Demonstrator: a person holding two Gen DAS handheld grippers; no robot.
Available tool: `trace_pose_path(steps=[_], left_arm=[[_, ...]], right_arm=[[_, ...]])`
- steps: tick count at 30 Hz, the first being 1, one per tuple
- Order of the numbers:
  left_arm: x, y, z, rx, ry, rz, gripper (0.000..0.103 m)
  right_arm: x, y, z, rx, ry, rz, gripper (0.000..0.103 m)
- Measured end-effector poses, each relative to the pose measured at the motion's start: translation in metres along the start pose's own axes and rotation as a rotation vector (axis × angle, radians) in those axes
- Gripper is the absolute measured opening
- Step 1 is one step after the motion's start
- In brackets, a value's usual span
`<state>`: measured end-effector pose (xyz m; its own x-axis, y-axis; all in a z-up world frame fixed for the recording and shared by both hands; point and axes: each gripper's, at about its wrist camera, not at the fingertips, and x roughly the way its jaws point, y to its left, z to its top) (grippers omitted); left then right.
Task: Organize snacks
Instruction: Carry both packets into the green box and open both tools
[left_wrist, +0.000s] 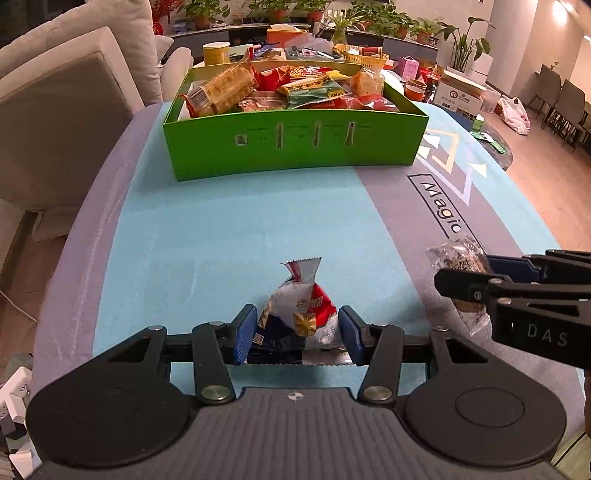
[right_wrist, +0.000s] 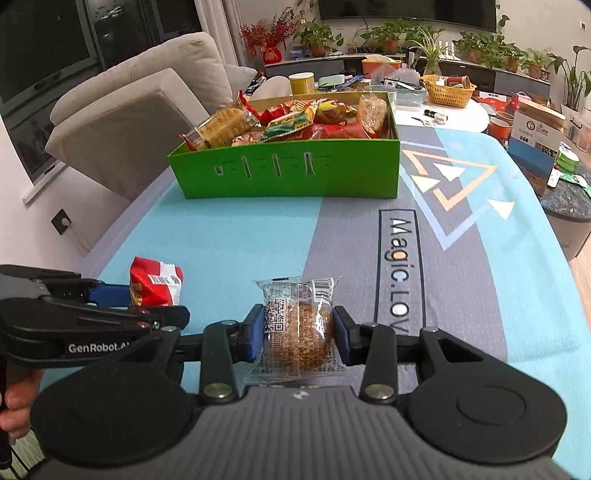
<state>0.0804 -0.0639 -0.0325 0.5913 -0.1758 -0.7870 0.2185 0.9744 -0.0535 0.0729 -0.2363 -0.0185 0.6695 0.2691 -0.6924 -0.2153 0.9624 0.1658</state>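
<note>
While both snacks sit clamped, the carry to the box is judged the step in hand. Left wrist view: left gripper (left_wrist: 297, 334), jaws clenched on a crinkled red, white and navy foil snack packet (left_wrist: 301, 314) above the blue-and-grey printed tabletop (left_wrist: 207, 236); green cardboard box (left_wrist: 295, 144), heaped with snacks, well ahead. Right wrist view: right gripper (right_wrist: 298, 334), jaws grasping a round brown seeded cake in clear wrapper (right_wrist: 298, 334). Next move calls for reaching over the box wall and releasing.
</note>
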Motion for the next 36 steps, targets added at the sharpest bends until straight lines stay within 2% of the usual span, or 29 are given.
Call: trace_pose_path(steps=[9,19,30,36], left_arm=[[-0.008,0.002,0.02,0.01,-0.047,0.015,0.046],[-0.024,-0.001,0.059,0.032,-0.128,0.014,0.046],[-0.02,-0.007,0.1,0.067,-0.158,0.014,0.046],[-0.006,-0.003,0.119,0.035,-0.155,0.006,0.046]], right_arm=[[-0.004,0.004,0.024,0.007,-0.063,0.019,0.047],[-0.008,0.001,0.061,0.018,-0.142,0.035,0.047],[0.002,-0.015,0.097,0.046,-0.167,0.021,0.047],[0.01,-0.024,0.114,0.068,-0.183,0.024,0.047]])
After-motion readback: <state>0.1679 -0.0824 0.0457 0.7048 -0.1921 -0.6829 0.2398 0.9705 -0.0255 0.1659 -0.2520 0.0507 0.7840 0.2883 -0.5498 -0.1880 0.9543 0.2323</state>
